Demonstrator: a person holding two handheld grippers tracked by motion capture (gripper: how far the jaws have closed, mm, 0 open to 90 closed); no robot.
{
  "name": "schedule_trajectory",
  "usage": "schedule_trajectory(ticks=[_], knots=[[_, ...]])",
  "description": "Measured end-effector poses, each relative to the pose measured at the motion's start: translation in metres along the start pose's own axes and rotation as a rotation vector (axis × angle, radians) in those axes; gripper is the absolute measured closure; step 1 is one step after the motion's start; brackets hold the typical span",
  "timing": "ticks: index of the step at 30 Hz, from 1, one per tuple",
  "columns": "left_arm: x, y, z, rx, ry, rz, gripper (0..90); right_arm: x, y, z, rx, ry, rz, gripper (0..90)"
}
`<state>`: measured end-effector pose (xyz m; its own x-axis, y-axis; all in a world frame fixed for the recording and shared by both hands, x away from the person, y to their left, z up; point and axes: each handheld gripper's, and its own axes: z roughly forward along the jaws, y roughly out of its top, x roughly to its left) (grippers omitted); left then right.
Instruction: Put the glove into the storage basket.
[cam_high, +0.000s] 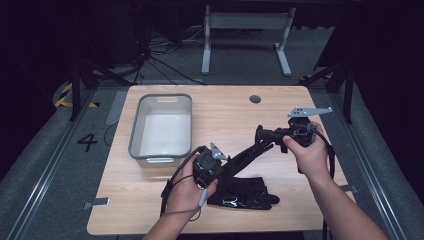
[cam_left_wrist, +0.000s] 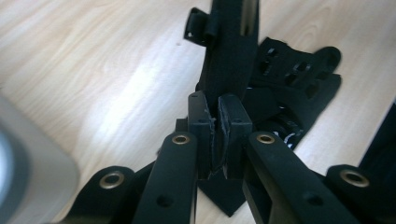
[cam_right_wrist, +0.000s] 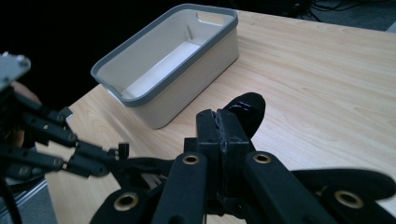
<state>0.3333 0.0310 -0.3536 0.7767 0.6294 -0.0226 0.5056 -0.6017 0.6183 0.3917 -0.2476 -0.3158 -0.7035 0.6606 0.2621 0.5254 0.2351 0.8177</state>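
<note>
Left gripper (cam_high: 226, 167): held in the person's left hand (cam_high: 186, 189) near the front edge of the light wooden table (cam_high: 225, 107); in the left gripper view its jaws are clamped together on a thin black fabric strap (cam_left_wrist: 231, 60).
Right gripper (cam_high: 261, 134): held in the person's right hand (cam_high: 309, 152) above the table's right half; in the right gripper view its jaws are pressed together on a black fabric fingertip (cam_right_wrist: 245, 112).
Black fabric glove (cam_high: 245, 192): part of it lies flat on the table between the two forearms; a dark stretch of it runs up between the two grippers, clear of the tabletop.
Grey-rimmed white plastic tub (cam_high: 162, 129): stands upright on the table's left half, well apart from the glove, just beyond the left gripper.
Glove detail: white marking shows on the fabric in the left gripper view.
</note>
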Motion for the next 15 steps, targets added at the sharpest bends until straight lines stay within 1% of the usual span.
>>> schedule_trajectory(ticks=[3,7,12,15], knots=[[0.005,-0.002,0.001,0.008,0.022,-0.001,85.3,-0.002,-0.008,0.002,-0.006,0.019,0.009,89.9],[0.008,-0.004,0.002,0.030,0.053,-0.001,85.3,-0.004,-0.022,0.008,-0.003,0.041,0.036,89.8],[0.016,-0.008,0.003,0.042,0.057,-0.021,85.3,-0.003,-0.037,0.013,0.006,0.065,0.056,89.8],[0.020,-0.010,0.003,0.048,0.058,-0.030,85.2,-0.001,-0.042,0.015,0.009,0.073,0.053,89.8]])
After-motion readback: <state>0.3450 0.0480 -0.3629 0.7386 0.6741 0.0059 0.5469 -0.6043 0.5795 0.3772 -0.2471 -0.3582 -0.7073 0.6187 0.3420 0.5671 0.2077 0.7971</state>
